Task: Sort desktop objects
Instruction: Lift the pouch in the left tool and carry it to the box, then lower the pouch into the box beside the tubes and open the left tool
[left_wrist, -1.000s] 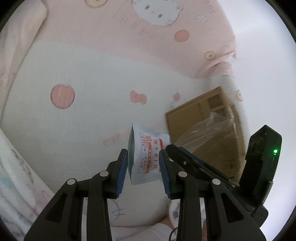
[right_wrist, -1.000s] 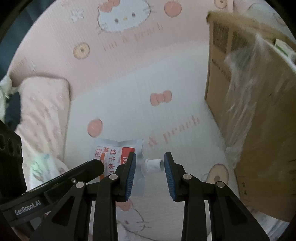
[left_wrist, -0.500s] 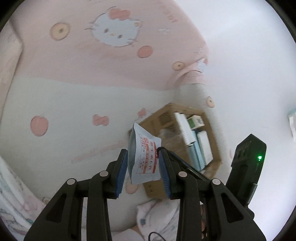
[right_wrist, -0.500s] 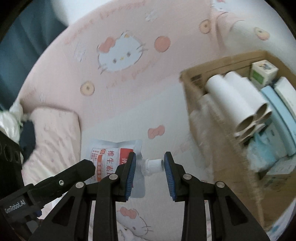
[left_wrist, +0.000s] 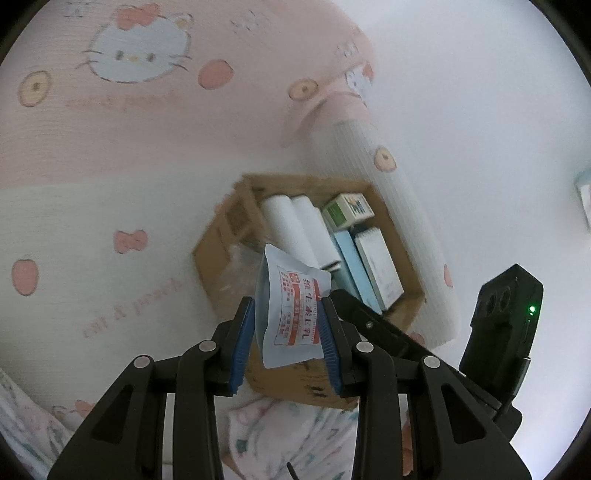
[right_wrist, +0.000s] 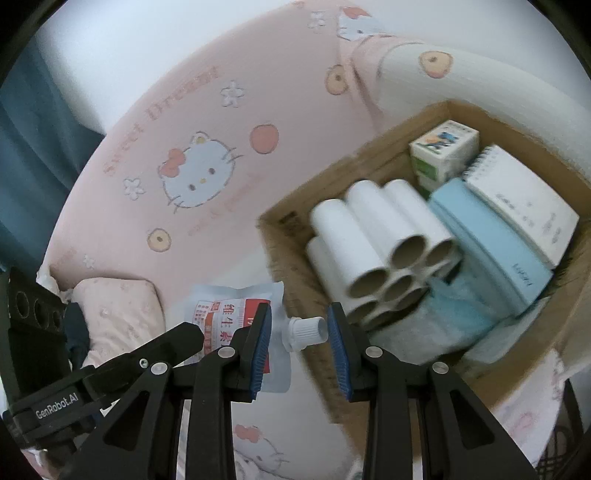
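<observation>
Pouch (left_wrist: 291, 314) hung in the air above the near edge of the cardboard box (right_wrist: 576, 314), already part filled, pinched between the left gripper (left_wrist: 286, 325) pads, its cap (right_wrist: 306, 329) pinched by the right gripper (right_wrist: 300, 345), not yet dropped in.

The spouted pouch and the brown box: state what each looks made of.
Pale blue printed spouted pouch: likely flexible plastic film, faintly glossy; it creases between the jaws, with a ribbed white plastic cap. Brown open-topped box: cardboard, matte, with a raw thick edge.
</observation>
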